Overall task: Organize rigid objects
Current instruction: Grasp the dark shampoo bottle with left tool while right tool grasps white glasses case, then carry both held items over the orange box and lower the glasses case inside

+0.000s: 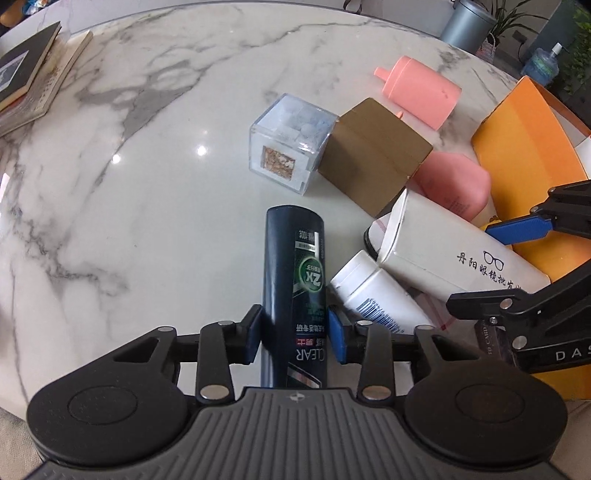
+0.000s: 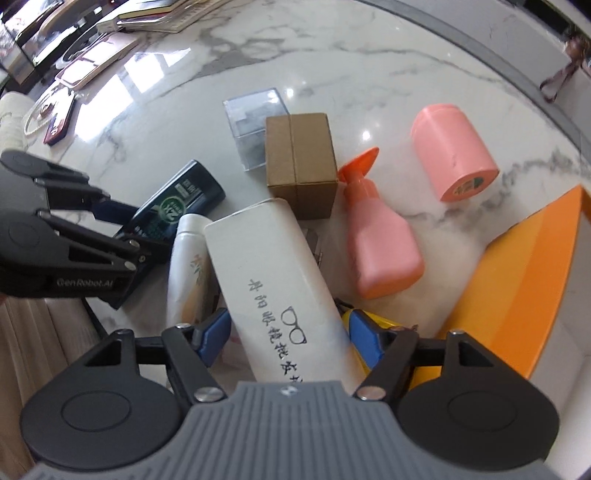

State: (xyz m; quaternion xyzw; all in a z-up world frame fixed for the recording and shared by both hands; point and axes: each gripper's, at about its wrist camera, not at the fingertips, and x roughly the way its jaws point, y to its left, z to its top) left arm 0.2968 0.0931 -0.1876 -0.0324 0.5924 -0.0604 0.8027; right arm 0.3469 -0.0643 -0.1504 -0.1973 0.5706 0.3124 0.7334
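Observation:
My left gripper [image 1: 295,332] is shut on a dark blue CLEAR shampoo bottle [image 1: 293,280], its blue pads against both sides; the bottle also shows in the right wrist view [image 2: 177,206]. My right gripper [image 2: 284,332] is shut on a long white glasses box [image 2: 273,280], also seen in the left wrist view [image 1: 443,254]. A white bottle [image 1: 373,291] lies between the two. A brown cardboard box [image 2: 301,166], a clear plastic cube [image 1: 288,144], a pink spray bottle [image 2: 380,240] and a pink cylinder [image 2: 452,155] lie on the marble table [image 1: 147,184].
An orange bin [image 2: 524,280] stands at the right, next to my right gripper. Books [image 1: 29,77] are stacked at the table's far left. A yellow item [image 2: 380,325] lies under my right gripper. A grey can [image 1: 467,24] stands beyond the table.

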